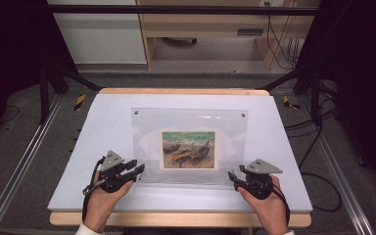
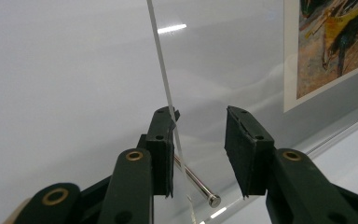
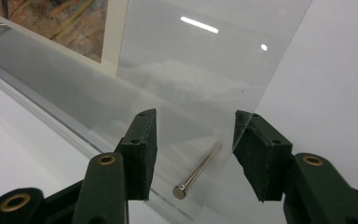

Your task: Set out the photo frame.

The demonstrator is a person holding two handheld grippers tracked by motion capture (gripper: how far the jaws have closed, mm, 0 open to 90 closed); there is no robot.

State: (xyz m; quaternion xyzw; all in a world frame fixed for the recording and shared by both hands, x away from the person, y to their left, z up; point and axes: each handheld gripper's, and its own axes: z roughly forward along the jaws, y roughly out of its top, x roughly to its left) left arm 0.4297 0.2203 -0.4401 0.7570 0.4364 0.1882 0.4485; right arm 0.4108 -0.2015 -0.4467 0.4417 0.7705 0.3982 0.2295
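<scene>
1. Two grippers, left (image 1: 138, 171) and right (image 1: 232, 176), sit at the frame's (image 1: 189, 117) near corners, jaws wide, holding nothing.
2. Frame lies mid-table (image 1: 103, 117), picture (image 1: 188, 150) inside, a pin (image 2: 196, 181) at each near corner.
3. Looks like the grasp step: each needs to close on its edge, evenly.

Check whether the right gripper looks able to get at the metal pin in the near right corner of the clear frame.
Probably yes. The right gripper is open, with the metal pin lying between its jaws at the clear frame's corner, and nothing sits between them.
</scene>
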